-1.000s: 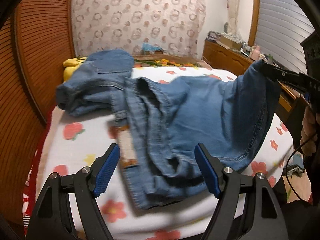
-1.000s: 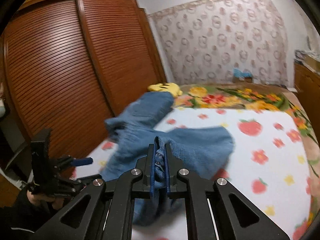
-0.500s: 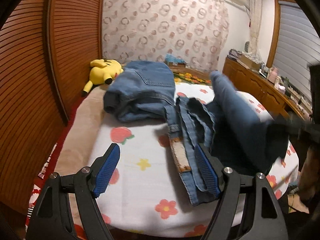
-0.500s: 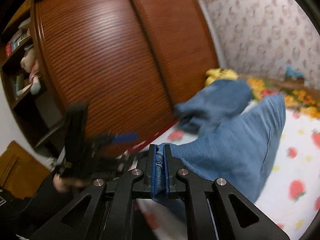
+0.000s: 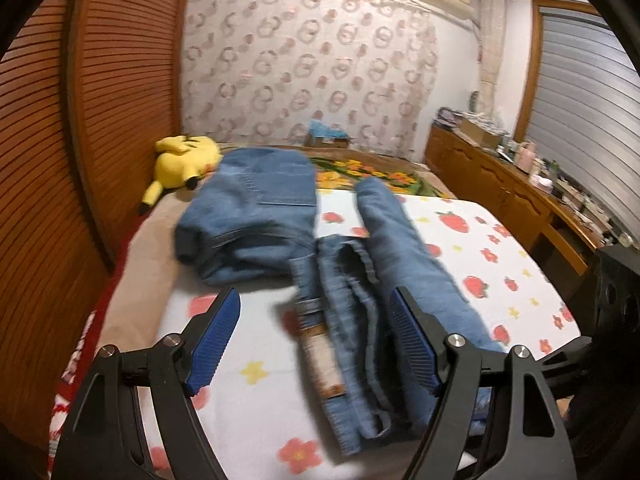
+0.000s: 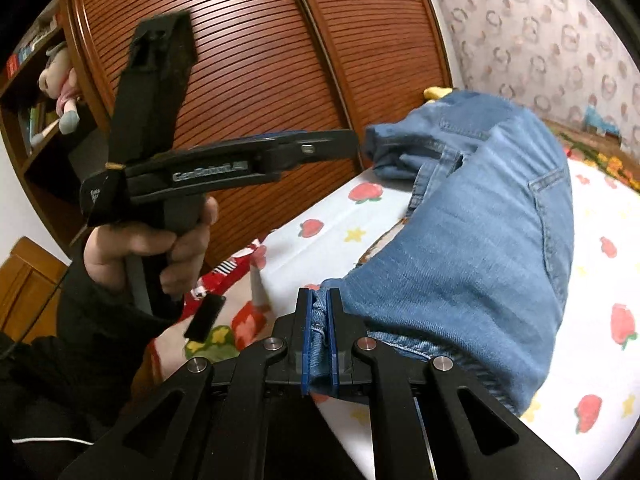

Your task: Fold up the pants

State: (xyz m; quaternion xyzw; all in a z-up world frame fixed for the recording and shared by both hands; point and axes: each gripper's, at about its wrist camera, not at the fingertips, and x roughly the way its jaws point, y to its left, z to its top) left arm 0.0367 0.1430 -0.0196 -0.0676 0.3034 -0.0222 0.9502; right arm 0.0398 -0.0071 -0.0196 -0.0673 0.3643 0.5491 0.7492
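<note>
jeans (image 5: 360, 292) on bed, left gripper (image 5: 314, 340) wide apart, empty, above them.
only right view shows right gripper (image 6: 319, 334) clamped on denim edge.

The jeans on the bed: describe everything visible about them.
The jeans are mid-blue denim with lighter stitched seams and a patch pocket. They lie loosely bunched across the flower-print bedspread, not yet folded flat. The right gripper is shut on a hem edge; the open left gripper hovers above them.
</note>
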